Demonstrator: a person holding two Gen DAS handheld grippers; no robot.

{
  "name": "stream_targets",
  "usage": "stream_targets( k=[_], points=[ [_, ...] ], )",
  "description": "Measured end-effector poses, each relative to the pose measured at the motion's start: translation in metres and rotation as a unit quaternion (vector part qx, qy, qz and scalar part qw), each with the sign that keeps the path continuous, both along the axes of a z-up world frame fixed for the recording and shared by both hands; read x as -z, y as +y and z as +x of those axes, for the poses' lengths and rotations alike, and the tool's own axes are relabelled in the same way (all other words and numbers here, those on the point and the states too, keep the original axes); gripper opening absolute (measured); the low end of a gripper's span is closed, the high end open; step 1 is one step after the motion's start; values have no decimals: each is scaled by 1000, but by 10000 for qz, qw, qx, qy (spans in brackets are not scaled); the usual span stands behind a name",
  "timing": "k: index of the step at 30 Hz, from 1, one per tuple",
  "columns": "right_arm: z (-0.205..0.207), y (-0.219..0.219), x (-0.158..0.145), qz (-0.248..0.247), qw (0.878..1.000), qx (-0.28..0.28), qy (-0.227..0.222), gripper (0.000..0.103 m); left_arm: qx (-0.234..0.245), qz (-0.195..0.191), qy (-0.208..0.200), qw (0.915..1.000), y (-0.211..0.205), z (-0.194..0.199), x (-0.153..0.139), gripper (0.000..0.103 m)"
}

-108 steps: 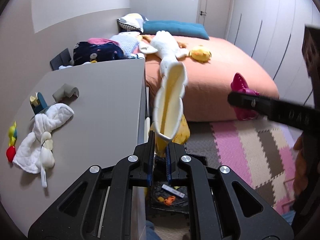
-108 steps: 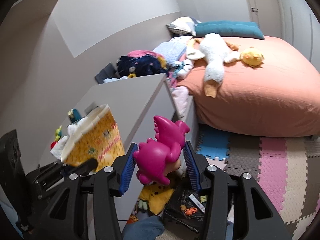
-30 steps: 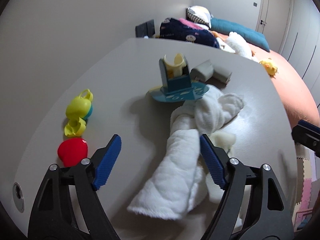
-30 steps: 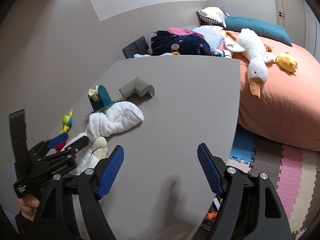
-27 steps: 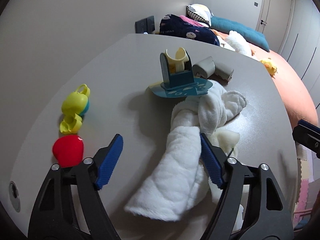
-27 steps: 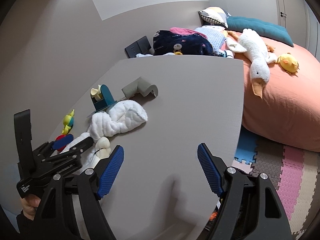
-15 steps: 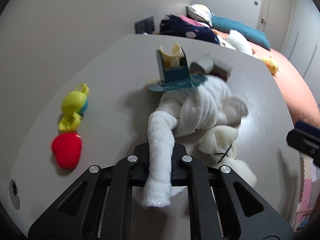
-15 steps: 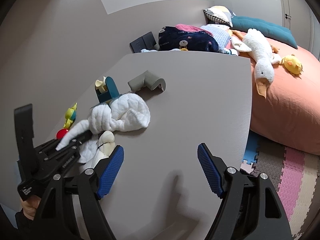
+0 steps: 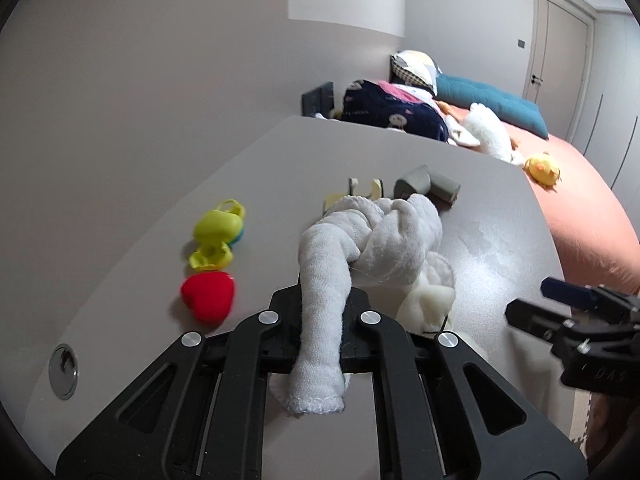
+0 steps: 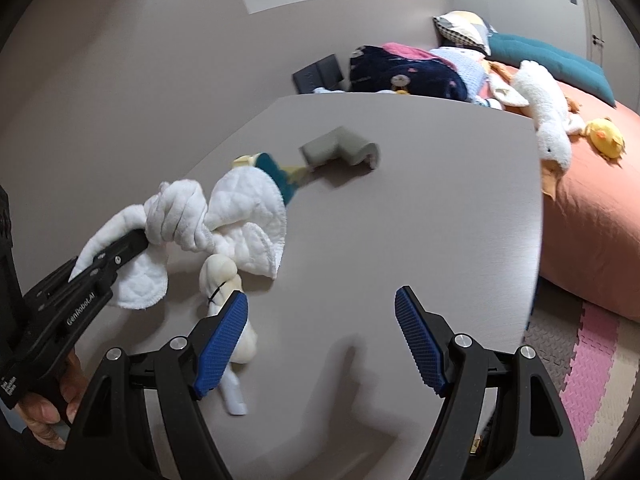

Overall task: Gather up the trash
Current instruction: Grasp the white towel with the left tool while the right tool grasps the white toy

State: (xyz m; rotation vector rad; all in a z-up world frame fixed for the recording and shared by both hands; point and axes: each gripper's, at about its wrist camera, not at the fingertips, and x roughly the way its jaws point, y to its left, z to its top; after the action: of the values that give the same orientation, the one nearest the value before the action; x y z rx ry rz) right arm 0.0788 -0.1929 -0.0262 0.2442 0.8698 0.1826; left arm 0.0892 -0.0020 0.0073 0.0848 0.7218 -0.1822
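Note:
My left gripper (image 9: 325, 312) is shut on one end of a knotted white cloth (image 9: 372, 240) and lifts it off the grey table (image 9: 500, 216). From the right wrist view the cloth (image 10: 224, 208) hangs from the left gripper (image 10: 132, 244) above the tabletop. A cream rubbery item (image 10: 224, 276) with a black tie lies under the cloth. My right gripper (image 10: 320, 332) is open and empty over the table, and also shows at the right of the left wrist view (image 9: 560, 304).
A red heart toy (image 9: 208, 296) and a yellow-green toy (image 9: 218, 236) lie at the left. A blue and cream paper piece (image 10: 276, 172) and a grey corner guard (image 10: 340, 148) lie behind the cloth. A bed (image 10: 592, 216) with stuffed animals stands beyond the table's right edge.
My left gripper closed on the white cloth's end and has lifted it, dragging the cloth off the blue paper piece. The right gripper stayed open and moved closer over the table.

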Motion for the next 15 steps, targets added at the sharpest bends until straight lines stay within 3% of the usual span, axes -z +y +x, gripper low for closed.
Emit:
stream_targets(
  k=[15],
  points=[
    [1,78,11,-344,9942,-1016,116,77,-650,-415,-508,9957,58,-24,-39,8]
  ],
)
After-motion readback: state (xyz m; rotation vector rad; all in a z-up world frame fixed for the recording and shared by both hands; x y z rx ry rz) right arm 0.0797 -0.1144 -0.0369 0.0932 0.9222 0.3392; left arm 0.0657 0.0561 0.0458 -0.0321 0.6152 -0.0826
